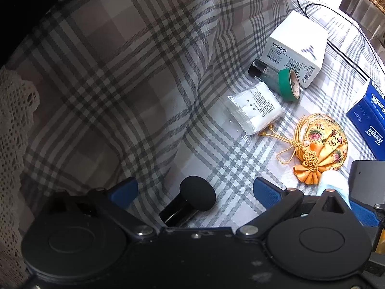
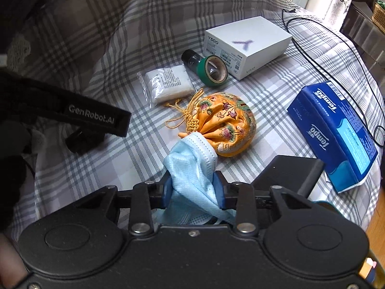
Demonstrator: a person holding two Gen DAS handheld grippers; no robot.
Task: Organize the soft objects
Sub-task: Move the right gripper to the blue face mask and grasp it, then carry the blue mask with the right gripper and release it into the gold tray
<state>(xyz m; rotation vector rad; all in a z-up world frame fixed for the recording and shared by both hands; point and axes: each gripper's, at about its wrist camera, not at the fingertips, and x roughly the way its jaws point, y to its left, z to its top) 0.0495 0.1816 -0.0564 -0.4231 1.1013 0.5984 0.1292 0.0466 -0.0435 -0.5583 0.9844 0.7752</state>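
A crumpled blue face mask [image 2: 192, 168] is pinched between the closed fingers of the right gripper [image 2: 193, 187] at lower centre, lifted for sorting beside the orange pouch [image 2: 226, 122]. The left gripper [image 1: 195, 192] is held open, empty.

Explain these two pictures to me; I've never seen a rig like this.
A person holds a two-finger gripper in each hand, each with a camera looking along its fingers. Both views look down on a plaid cloth.

The left view shows the left gripper open, a black brush lying between its blue fingers.

The right view shows the right gripper shut on a blue face mask.

On the cloth lie an orange pouch, a white packet, green tape, a small bottle, a white box, a blue tissue pack and a black cable.
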